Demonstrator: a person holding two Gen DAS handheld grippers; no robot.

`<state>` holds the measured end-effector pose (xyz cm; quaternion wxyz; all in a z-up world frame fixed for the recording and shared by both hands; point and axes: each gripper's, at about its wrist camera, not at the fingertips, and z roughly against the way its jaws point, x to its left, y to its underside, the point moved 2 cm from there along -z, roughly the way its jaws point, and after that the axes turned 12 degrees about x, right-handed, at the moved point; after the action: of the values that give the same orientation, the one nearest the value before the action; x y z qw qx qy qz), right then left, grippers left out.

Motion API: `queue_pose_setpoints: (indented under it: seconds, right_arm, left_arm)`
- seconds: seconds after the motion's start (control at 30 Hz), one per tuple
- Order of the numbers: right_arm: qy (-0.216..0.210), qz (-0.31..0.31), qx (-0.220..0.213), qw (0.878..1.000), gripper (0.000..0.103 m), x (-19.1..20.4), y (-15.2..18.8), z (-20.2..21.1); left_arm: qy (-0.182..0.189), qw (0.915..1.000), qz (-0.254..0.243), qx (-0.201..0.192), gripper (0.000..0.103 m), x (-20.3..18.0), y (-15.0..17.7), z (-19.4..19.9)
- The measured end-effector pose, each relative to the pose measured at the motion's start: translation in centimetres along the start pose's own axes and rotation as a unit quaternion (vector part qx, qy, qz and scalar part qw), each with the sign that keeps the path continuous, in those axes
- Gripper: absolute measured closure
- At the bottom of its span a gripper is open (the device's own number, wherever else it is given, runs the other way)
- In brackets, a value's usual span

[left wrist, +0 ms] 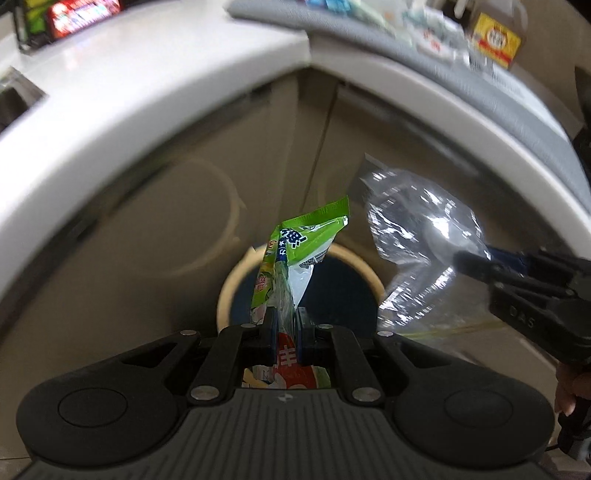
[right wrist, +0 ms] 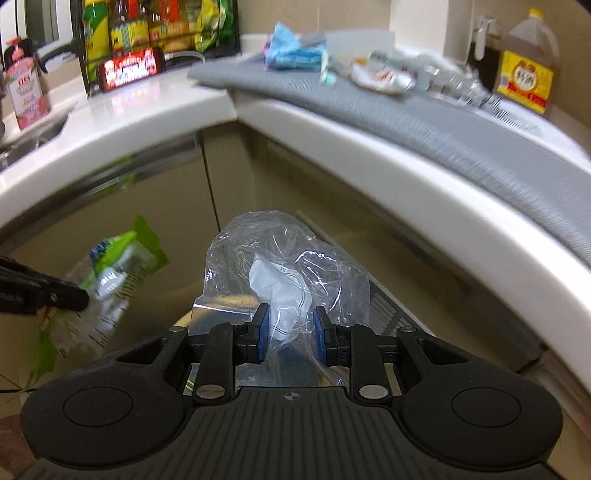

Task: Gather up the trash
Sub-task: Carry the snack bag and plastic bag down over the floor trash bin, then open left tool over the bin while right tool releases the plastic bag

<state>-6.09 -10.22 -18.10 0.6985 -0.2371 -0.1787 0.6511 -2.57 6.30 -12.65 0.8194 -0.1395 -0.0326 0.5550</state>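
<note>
Green snack wrapper [left wrist: 291,258]: printed foil, green with a white and red part, pinched upright between the closed pads of the left gripper [left wrist: 287,325]. It hangs in the air directly above the bin [left wrist: 229,291], below counter height. Writing on it is blue and partly legible as characters, not readable in full.

Clear plastic bag [right wrist: 284,280]: crumpled, transparent, with a white folded item inside bearing a letter "M". The right gripper [right wrist: 290,330] has its jaws partly closed on it, blue pads pressing the plastic from both sides. In the left wrist view the bag sits just right of the green wrapper, near but apart from it, beside the bin's rim.

Bin: round, pale tan rim, dark inside, standing on the floor in the cabinet corner.

Cabinet doors [right wrist: 147,206]: beige, forming the corner behind both items.

Countertop [right wrist: 155,107]: white, L-shaped, above the cabinets. A grey mat [right wrist: 443,122] covers its right run.

On the mat: blue packets [right wrist: 291,51], further wrappers and clear plastic scraps [right wrist: 380,75], blurred.

Oil jug [right wrist: 526,70]: yellow label with red band, writing unreadable.

Wire rack [right wrist: 155,33]: bottles and green packs, labels blurred.

Pink pouch [right wrist: 26,88]: beside the sink [right wrist: 33,142].
</note>
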Motion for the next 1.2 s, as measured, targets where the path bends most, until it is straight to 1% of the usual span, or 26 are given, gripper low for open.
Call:
queue_pose_setpoints:
  seconds: [0.2,0.57,0.8,1.03,1.2]
  right_arm:
    - [0.003,0.012,0.033,0.999,0.077,0.6,-0.5,-3.5]
    - [0.014,0.041,0.072,0.996,0.076,1.7,-1.1,-8.2]
    - [0.026,0.060,0.100,0.993,0.076,2.5,-1.5,-11.5]
    - [0.031,0.070,0.125,0.989,0.076,2.7,-1.5,-13.9]
    - [0.029,0.076,0.136,0.987,0.076,3.4,-2.0,-14.4]
  left_arm:
    - [-0.013,0.9989,-0.012,0.043,0.093,-0.8,-0.9,-3.8]
    - [-0.019,0.9957,-0.009,0.090,0.093,-1.3,-3.0,-7.8]
    - [-0.022,0.9922,-0.003,0.122,0.093,-0.6,-3.5,-10.9]
    - [-0.027,0.9891,0.000,0.145,0.093,-0.3,-3.5,-12.5]
    - [-0.028,0.9879,-0.002,0.153,0.093,-0.3,-3.5,-13.1]
